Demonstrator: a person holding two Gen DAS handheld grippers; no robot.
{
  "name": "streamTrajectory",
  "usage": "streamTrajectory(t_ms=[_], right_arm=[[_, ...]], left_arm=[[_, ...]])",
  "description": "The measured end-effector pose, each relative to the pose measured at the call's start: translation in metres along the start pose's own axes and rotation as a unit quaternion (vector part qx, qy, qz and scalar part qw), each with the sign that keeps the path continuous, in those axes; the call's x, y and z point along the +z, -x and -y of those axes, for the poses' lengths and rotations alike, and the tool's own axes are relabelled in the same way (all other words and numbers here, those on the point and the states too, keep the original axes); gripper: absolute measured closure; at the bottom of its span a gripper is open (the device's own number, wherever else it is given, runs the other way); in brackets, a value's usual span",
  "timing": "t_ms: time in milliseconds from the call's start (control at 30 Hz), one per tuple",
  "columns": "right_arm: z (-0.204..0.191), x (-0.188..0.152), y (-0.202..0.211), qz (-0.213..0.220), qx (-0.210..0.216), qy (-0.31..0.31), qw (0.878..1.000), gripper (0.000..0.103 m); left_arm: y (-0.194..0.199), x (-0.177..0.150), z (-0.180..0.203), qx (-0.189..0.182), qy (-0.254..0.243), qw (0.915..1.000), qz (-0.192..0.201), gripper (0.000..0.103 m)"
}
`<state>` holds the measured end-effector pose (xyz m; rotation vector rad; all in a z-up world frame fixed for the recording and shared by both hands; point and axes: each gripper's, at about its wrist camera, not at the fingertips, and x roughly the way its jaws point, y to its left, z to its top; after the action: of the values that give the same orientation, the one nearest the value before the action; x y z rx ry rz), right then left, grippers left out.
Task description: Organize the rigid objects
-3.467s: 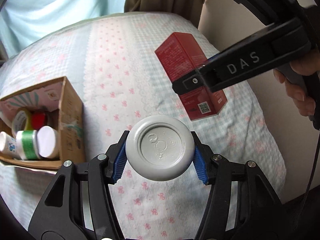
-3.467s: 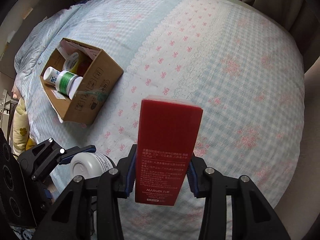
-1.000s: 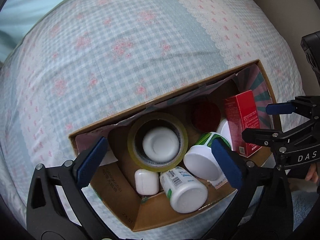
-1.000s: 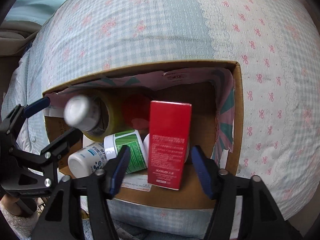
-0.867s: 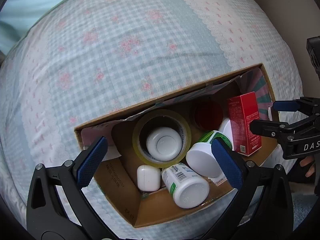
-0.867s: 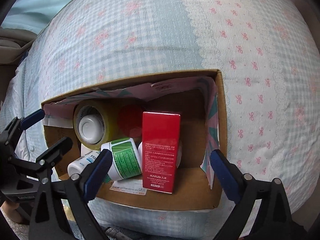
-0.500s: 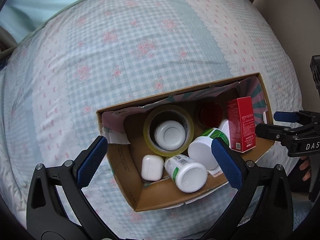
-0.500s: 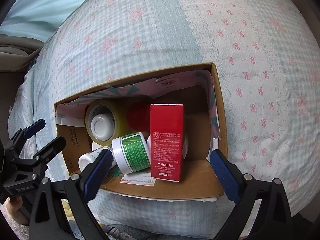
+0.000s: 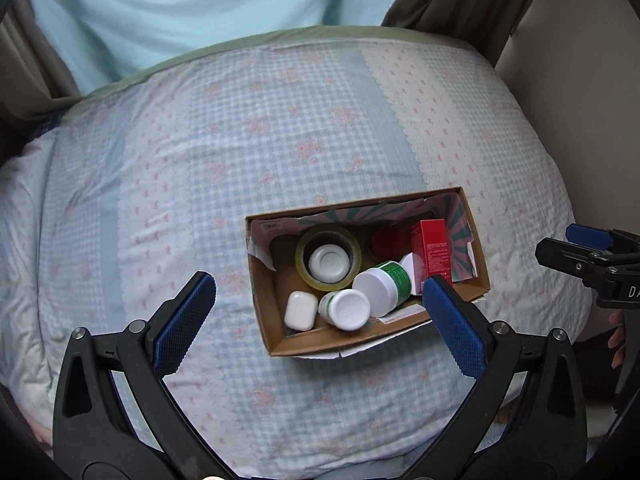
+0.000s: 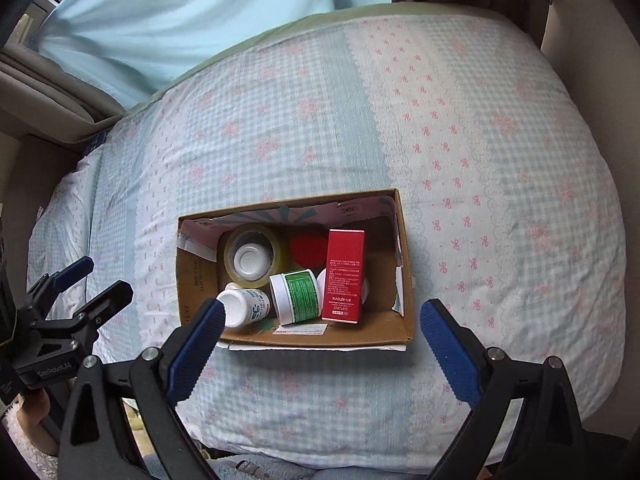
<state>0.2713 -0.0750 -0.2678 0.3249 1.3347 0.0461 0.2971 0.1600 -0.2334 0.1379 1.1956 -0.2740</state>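
An open cardboard box [image 9: 320, 338] lies on the bed and holds the goods. A red carton [image 9: 434, 252] stands at its right end. A white jar [image 9: 329, 261] sits inside a yellow tape roll [image 9: 304, 248]. Beside them lie a green-labelled jar [image 9: 384, 286], a white bottle [image 9: 346, 308], a white earbud case [image 9: 299, 312] and a red lid [image 9: 386, 240]. My left gripper [image 9: 316, 288] hangs open and empty high above the box. My right gripper [image 10: 322, 308] is also open and empty above the box [image 10: 200, 280] and the red carton [image 10: 344, 276].
A blue and pink checked quilt [image 10: 500, 160] covers the bed around the box. A pale blue curtain [image 9: 200, 8] hangs beyond the far edge, and a beige wall [image 9: 580, 80] runs along the right side. A person's fingers [image 9: 616, 340] show by the right gripper's handle.
Both grippers let go inside the box: the white jar dropped into the tape roll, and the red carton was left standing. Both then rose, so the box looks smaller.
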Motion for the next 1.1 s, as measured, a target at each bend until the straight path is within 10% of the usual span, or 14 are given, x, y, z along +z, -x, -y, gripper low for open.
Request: streamTrajectory(t_ms=[500,1100], right_arm=[[-0.035,-0.058,0.215,0.238,-0.073,0.06,0.967,0.006],[0.011,-0.123,0.279,0.338,-0.092,0.097,0.932,0.006]], left_arm=[[0.219,-0.036,0.051,0.037,0.022,0.9702,0.238,0.0],[0.267,-0.102,0.136,0.081,0.053,0.9383,0.332,0.0]])
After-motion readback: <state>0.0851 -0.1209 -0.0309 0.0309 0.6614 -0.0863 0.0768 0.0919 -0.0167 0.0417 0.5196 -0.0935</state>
